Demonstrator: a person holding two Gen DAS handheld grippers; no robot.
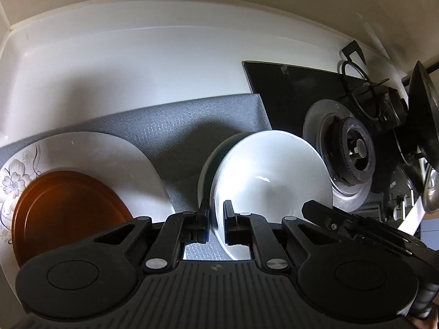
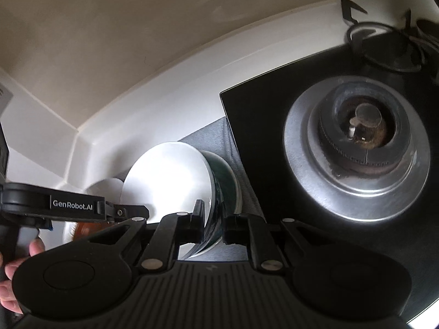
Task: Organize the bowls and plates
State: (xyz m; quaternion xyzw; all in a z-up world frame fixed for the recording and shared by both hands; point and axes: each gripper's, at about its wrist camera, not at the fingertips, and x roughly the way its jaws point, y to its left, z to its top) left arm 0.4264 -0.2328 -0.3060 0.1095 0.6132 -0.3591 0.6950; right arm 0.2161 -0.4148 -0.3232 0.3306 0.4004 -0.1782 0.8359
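Observation:
A bowl, white inside point(image 1: 270, 175) and dark green outside point(image 2: 223, 181), is held tilted above the grey mat point(image 1: 178, 126). My left gripper point(image 1: 216, 213) is shut on its rim from one side. My right gripper point(image 2: 214, 219) is shut on the rim from the other side. A brown plate point(image 1: 68, 211) lies on a white flowered plate point(image 1: 90, 148) at the left of the mat. In the right wrist view the left gripper's body point(image 2: 55, 205) shows at the left, with a bit of the brown plate point(image 2: 87, 227) below it.
A black glass gas hob point(image 1: 288, 93) lies right of the mat, with a burner point(image 2: 362, 142) and a loose black pan support point(image 2: 381, 44) behind it. A white counter point(image 1: 137, 63) and wall run behind. A dark round object point(image 1: 422, 109) stands at the far right.

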